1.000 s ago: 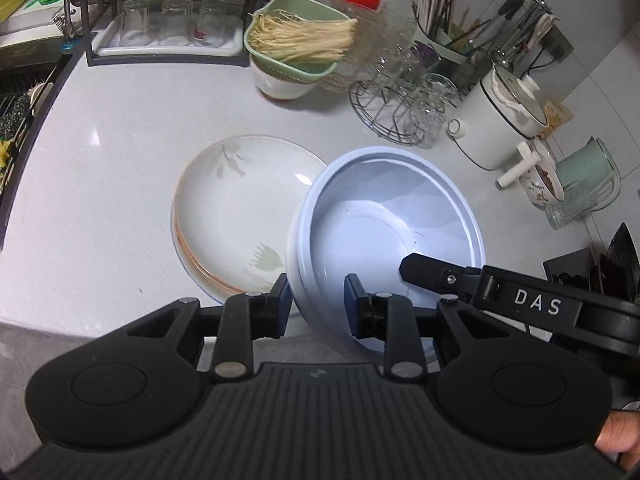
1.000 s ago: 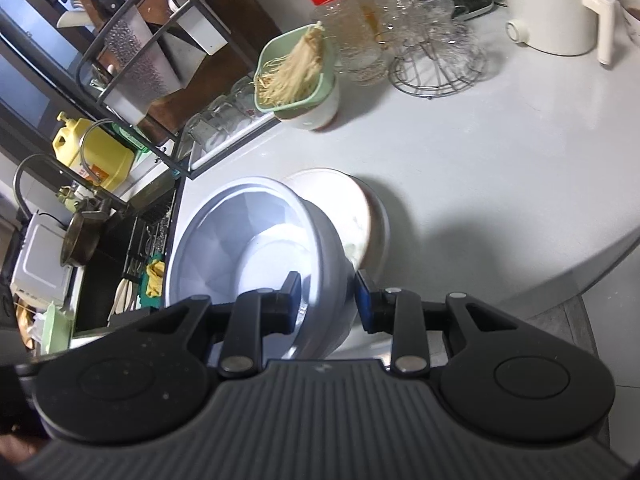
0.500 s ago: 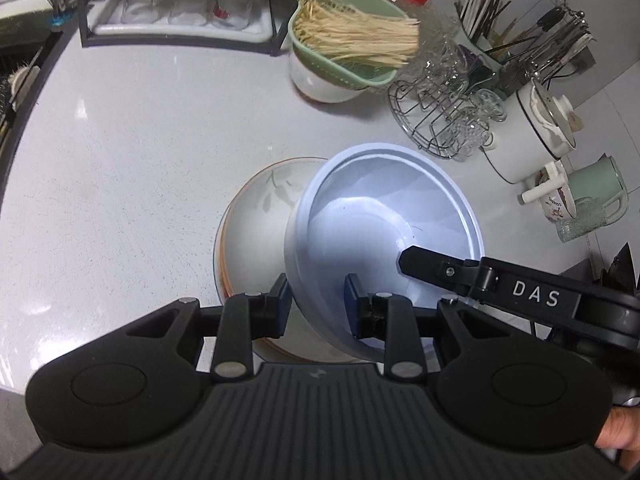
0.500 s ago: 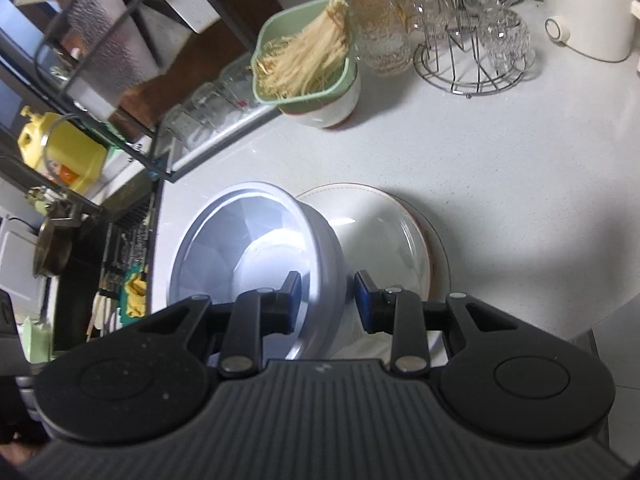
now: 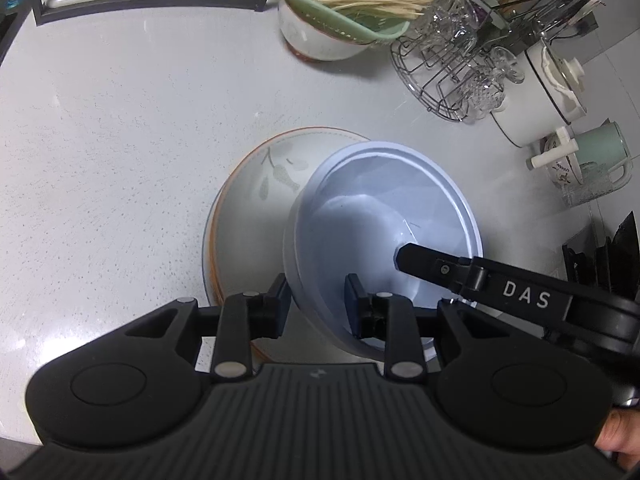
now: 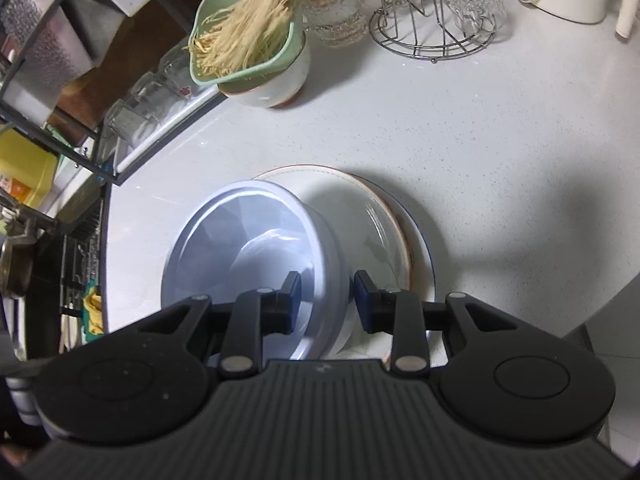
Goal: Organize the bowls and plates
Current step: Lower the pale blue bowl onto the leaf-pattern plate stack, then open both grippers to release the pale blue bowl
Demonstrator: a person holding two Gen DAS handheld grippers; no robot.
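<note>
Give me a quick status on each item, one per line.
Blue bowl: upright, empty, gripped at opposite rims, above the plates.
Plate stack: on the counter, top plate empty.
Left gripper: shut on the bowl wall.
Right gripper: shut on the bowl wall.
Green colander: holds noodles, sits in a white bowl.
Wire rack: holds glasses.

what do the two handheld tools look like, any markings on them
Both are matte black plastic: a ribbed body, two round discs, angular arms with silver pins. The left tool and right tool have dark blue pads. The right one's side reads "DAS" in white.
</note>
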